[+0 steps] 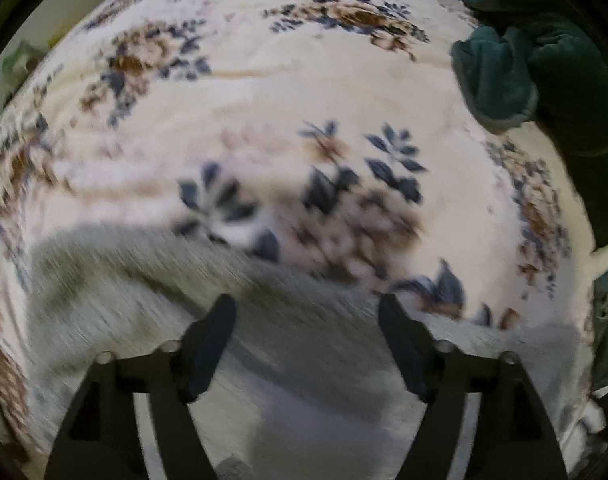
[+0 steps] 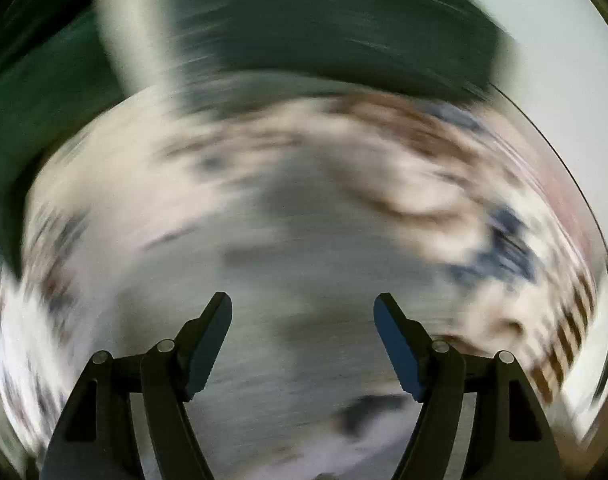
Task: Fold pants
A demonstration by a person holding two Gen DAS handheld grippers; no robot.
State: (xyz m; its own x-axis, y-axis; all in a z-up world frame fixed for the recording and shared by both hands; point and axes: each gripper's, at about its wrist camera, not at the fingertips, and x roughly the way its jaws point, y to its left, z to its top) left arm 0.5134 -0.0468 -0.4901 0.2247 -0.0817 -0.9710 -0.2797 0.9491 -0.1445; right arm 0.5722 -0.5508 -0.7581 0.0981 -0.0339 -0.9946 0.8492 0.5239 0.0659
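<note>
1. Two fisheye views look forward along two hand-held grippers, over a bed covered by a cream floral blanket with blue and brown flowers.
2. The pants, pale grey and soft-looking, lie on the blanket at the near edge of the left view, under and just beyond the left gripper.
3. The left gripper has its fingers spread wide and pinches nothing; grey cloth shows between them.
4. The right gripper is likewise spread and empty. Its view is heavily blurred, but pale grey cloth fills the area in front of it.
5. A dark green garment lies bunched at the far right of the bed, well apart from the pants.
6. Progress, as a judgement: neither gripper holds the pants, and no neat folded edge can be made out through the blur, so the folding appears unfinished. How many folds are made cannot be told.
</note>
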